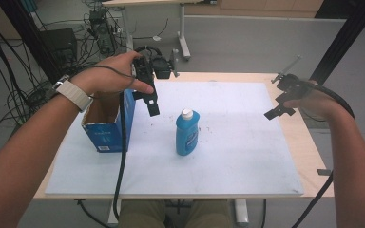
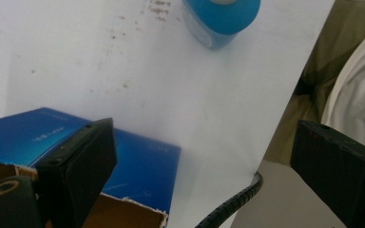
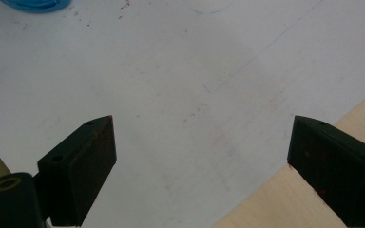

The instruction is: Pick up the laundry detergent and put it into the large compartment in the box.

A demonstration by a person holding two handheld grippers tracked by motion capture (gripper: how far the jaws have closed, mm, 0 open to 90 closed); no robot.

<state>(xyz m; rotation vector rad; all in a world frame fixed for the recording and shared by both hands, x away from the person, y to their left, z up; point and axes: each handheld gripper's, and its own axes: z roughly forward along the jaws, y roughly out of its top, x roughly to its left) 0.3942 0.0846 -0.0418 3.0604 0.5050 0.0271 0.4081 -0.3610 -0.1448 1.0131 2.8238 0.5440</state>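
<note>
A blue bottle (image 1: 187, 134) with a white cap stands upright near the middle of the white mat (image 1: 247, 156). To its left sits an open blue cardboard box (image 1: 105, 128). My left gripper (image 1: 152, 106) hovers over the box's right edge, up and left of the bottle, held in a hand with a white wristband. In the left gripper view, the left gripper (image 2: 204, 142) has its jaws wide apart and empty, above the box (image 2: 142, 166), with the bottle (image 2: 221, 19) beyond. My right gripper (image 1: 279, 97) hangs over the mat's right edge. The right gripper (image 3: 202, 137) is open and empty, with the bottle's base (image 3: 35, 4) far off.
The mat lies on a wooden table (image 1: 309, 152) with bare wood along the right side (image 3: 275, 204). A black cable (image 1: 121, 156) trails from the left gripper down past the box. Beyond the table are floor cables, dark equipment (image 1: 59, 42) and a desk leg (image 1: 184, 45).
</note>
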